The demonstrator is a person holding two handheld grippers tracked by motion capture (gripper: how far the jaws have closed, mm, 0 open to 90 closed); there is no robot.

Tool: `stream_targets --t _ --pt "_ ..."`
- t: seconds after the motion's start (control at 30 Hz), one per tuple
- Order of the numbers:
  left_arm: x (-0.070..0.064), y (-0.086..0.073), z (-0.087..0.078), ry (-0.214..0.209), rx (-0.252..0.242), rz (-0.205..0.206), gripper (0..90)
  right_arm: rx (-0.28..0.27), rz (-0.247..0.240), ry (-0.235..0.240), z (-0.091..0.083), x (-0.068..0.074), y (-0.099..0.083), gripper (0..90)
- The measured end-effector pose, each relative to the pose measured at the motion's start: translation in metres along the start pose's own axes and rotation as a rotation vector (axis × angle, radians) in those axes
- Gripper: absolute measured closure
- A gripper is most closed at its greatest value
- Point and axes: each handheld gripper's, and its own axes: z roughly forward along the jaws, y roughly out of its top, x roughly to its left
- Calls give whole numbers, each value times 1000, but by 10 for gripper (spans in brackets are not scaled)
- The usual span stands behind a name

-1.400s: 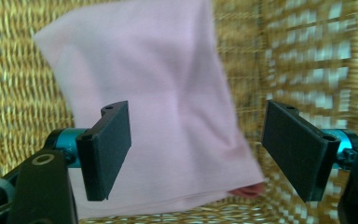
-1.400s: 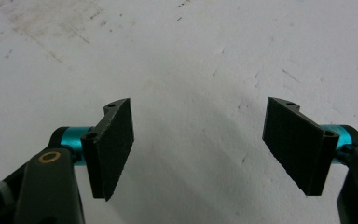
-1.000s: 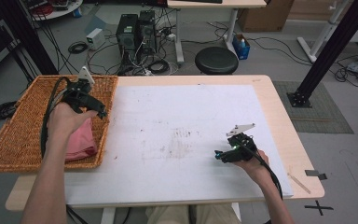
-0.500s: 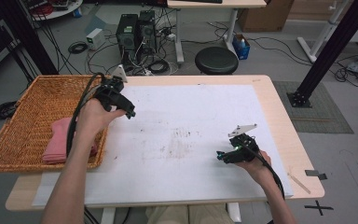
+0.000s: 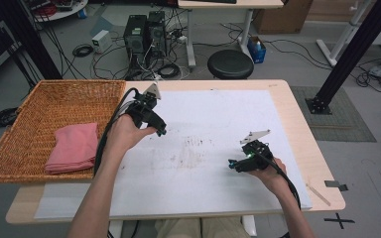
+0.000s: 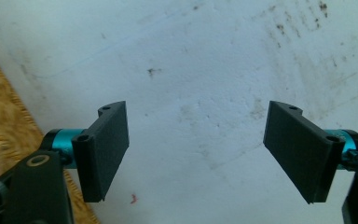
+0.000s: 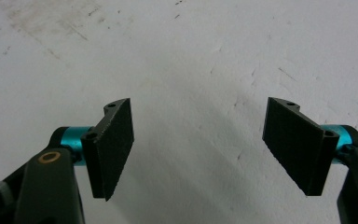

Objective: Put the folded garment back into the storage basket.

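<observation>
A folded pink cloth (image 5: 73, 147) lies inside the wicker basket (image 5: 25, 104) at the table's left. My left gripper (image 5: 161, 132) hovers over the white sheet (image 5: 213, 114) just right of the basket, open and empty; in the left gripper view its jaws (image 6: 196, 149) stand wide apart over stained white paper, with the basket edge (image 6: 0, 121) at the left. My right gripper (image 5: 232, 163) rests low over the sheet at the front right, also open with nothing between its jaws (image 7: 198, 147).
The wooden table (image 5: 307, 134) carries the white sheet, smudged near its middle (image 5: 191, 151). A thin stick (image 5: 319, 194) lies near the front right corner. A black stool (image 5: 230, 63), computer towers (image 5: 144, 32) and cables stand on the floor beyond.
My left gripper has left the pink cloth in the basket and swung right, out over the white sheet, open. The right gripper has stayed almost still.
</observation>
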Motion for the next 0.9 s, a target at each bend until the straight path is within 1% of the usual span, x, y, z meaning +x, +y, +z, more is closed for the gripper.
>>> stream_targets --t 0.03,0.07,0.1,0.13,0.27,0.3,0.37,0.4,0.43,0.47,0.5,0.57,0.6,0.67,0.8,0.9 --pt "-4 -2 6 0 -2 9 221 2 -1 0 0 0 1 243" --pt "-7 -3 9 5 -6 14 221 2 0 -1 0 0 2 243" --pt "-7 -3 9 5 -6 14 221 1 -3 -3 0 -1 3 243" --pt "-11 -4 14 -3 -4 24 221 3 -4 -3 0 -1 3 243" --pt "-21 -5 26 -1 14 38 219 11 1 -3 1 -2 4 243" --pt "-21 -5 26 -1 14 38 219 11 1 -3 1 -2 4 243" --pt "-30 -5 34 0 20 54 219 10 3 -4 0 -3 3 243" --pt "-30 -5 34 0 20 54 219 8 3 -4 0 -4 3 243" --pt "-34 -5 37 10 24 62 219 8 3 -4 0 -4 3 243" --pt "-42 -4 45 39 32 80 219 3 1 -8 0 -5 3 242" --pt "-42 -4 45 39 32 80 218 3 1 -8 0 -5 3 242" --pt "-52 -2 52 43 40 98 207 12 8 -9 2 -7 2 242" --pt "-55 -2 53 37 38 102 207 13 8 -7 2 -7 2 242" --pt "-59 -1 56 34 38 106 207 14 13 -6 2 -7 3 242" --pt "-63 0 62 28 52 110 205 13 14 -7 1 -7 3 243" --pt "-63 -1 64 28 47 110 204 15 16 -8 1 -7 3 243"
